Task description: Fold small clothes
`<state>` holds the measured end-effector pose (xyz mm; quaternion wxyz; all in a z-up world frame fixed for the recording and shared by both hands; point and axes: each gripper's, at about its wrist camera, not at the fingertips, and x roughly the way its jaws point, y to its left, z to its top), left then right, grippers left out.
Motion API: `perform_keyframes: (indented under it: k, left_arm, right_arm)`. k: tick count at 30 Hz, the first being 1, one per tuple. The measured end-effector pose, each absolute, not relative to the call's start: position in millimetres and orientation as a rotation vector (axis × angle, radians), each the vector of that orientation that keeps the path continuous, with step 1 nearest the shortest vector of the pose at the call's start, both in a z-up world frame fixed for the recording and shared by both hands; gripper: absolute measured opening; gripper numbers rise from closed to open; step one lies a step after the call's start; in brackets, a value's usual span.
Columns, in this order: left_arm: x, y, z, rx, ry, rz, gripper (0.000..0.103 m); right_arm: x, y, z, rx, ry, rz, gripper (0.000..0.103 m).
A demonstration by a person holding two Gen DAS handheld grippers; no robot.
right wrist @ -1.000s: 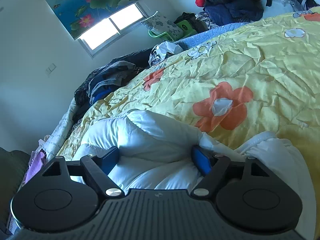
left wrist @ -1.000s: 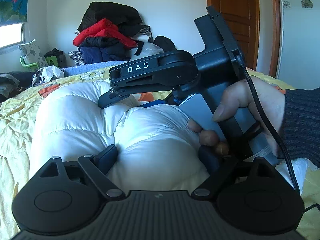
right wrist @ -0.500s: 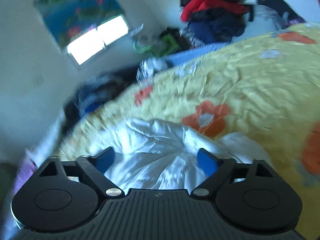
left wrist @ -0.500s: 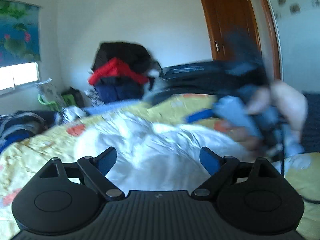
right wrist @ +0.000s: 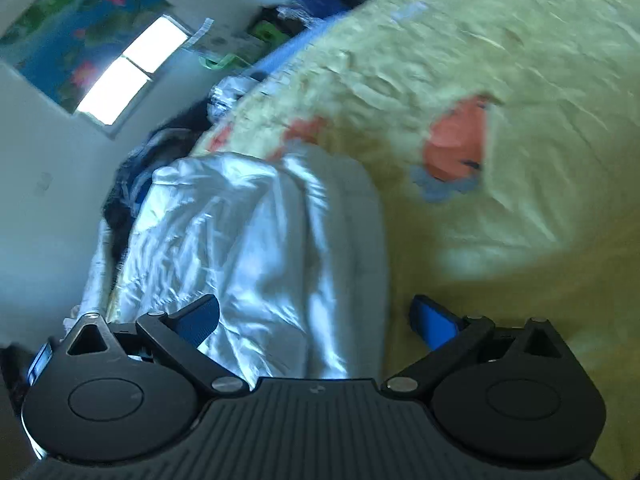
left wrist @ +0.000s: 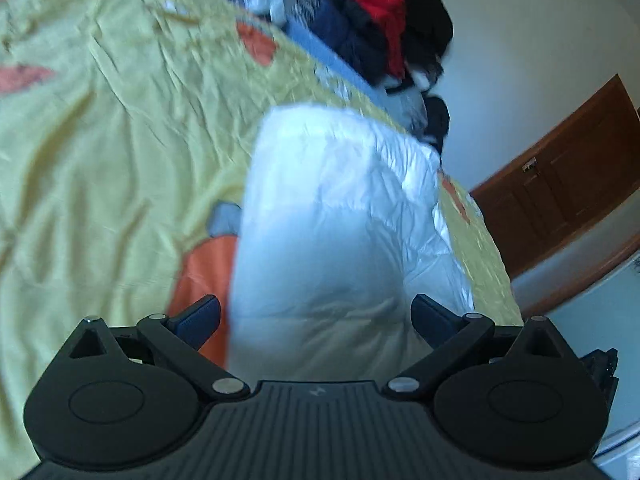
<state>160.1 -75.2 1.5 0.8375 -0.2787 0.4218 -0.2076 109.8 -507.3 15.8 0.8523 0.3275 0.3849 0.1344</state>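
While both views are smeared with blur, you can still make out the white padded jacket (left wrist: pixel 336 216) lying in a folded bundle on the yellow bedspread (left wrist: pixel 100 168) with its orange flower prints. Your left gripper (left wrist: pixel 316 316) hangs over the near end of the jacket with its jaws opening wide; the white fabric lies below the gap between them, and neither dark pad presses on it. In that view the jacket stretches away from you, its far edge near the pile of clothes (left wrist: pixel 376 36), red, dark blue and black, heaped against the wall beyond the bed. A brown wooden door (left wrist: pixel 560 184) stands off to the right of it. Your right gripper (right wrist: pixel 314 318) also stands spread wide with nothing gripped. Its left blue pad sits over the jacket (right wrist: pixel 256 248), while its right blue pad sits over bare bedspread (right wrist: pixel 520 216) just beside the jacket's edge. From that side the jacket looks shiny and creased, running toward the far edge of the bed, where dark clothing is bunched; what it is you cannot tell. A window (right wrist: pixel 128 68) glows bright on the wall beyond, under a blue blind printed with flowers (right wrist: pixel 76 20).
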Motion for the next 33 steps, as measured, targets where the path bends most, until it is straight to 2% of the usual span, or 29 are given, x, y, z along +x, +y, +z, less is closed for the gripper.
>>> perform_keyframes:
  k: [1, 2, 4, 5, 7, 8, 9, 12, 17, 19, 21, 23, 25, 26, 28, 30, 33]
  left_arm:
    - [164.5, -77.4, -3.5, -0.602, 0.915, -0.447, 0.100]
    - [167.8, -79.9, -7.5, -0.623, 0.929, -0.457, 0.098]
    - [171.1, -81.6, -7.8, -0.644, 0.927, -0.462, 0.088]
    - [170.6, -81.9, -6.7, -0.644, 0.922, -0.460, 0.085]
    - [166.4, -77.3, -5.4, -0.649, 0.910, -0.462, 0.069]
    - [164.1, -72.7, -2.5, -0.652, 0.901, -0.463, 0.066]
    - [161.9, -66.9, 2.2, -0.655, 0.892, -0.458, 0.062]
    - [154.7, -43.8, 21.7, -0.633, 0.834, -0.421, 0.062]
    - [155.9, 3.7, 25.9, -0.617, 0.824, -0.314, 0.064]
    - [160.1, 17.7, 11.6, -0.640, 0.847, -0.292, 0.070]
    - [158.5, 24.1, 0.9, -0.671, 0.847, -0.295, 0.076]
    - [149.4, 26.4, 1.6, -0.697, 0.835, -0.295, 0.076]
    - [138.4, 31.7, 8.3, -0.716, 0.812, -0.308, 0.075]
    - [131.9, 34.1, 11.4, -0.723, 0.795, -0.316, 0.076]
    - [112.3, 39.4, 16.8, -0.728, 0.763, -0.336, 0.083]
    - [95.4, 43.0, 17.4, -0.718, 0.751, -0.346, 0.084]
    - [75.5, 46.1, 15.5, -0.715, 0.766, -0.365, 0.084]
  right_arm:
    - [113.7, -503.8, 14.6, 0.690, 0.812, 0.298, 0.100]
    - [117.2, -501.0, 13.5, 0.702, 0.813, 0.314, 0.094]
    - [126.8, -493.2, 8.1, 0.746, 0.839, 0.378, 0.074]
    - [129.6, -488.4, 6.0, 0.745, 0.851, 0.393, 0.067]
    - [135.2, -479.3, 5.7, 0.730, 0.849, 0.413, 0.060]
    - [138.0, -475.7, 5.8, 0.742, 0.852, 0.436, 0.050]
    - [139.4, -473.1, 7.2, 0.752, 0.850, 0.452, 0.048]
    - [146.8, -455.7, 14.9, 0.715, 0.834, 0.490, 0.044]
    - [167.4, -399.6, 24.7, 0.698, 0.825, 0.617, 0.043]
    - [178.0, -379.6, 19.0, 0.689, 0.853, 0.630, 0.043]
    - [184.9, -370.6, 8.9, 0.699, 0.869, 0.615, 0.054]
    - [188.4, -372.8, 0.4, 0.757, 0.893, 0.598, 0.068]
    - [180.7, -381.2, -0.2, 0.794, 0.891, 0.584, 0.071]
    - [175.3, -386.9, 2.3, 0.802, 0.888, 0.571, 0.076]
    - [160.9, -400.9, 7.4, 0.818, 0.873, 0.553, 0.081]
    - [136.7, -415.0, 14.0, 0.832, 0.839, 0.550, 0.087]
    - [110.8, -424.1, 15.8, 0.811, 0.855, 0.548, 0.088]
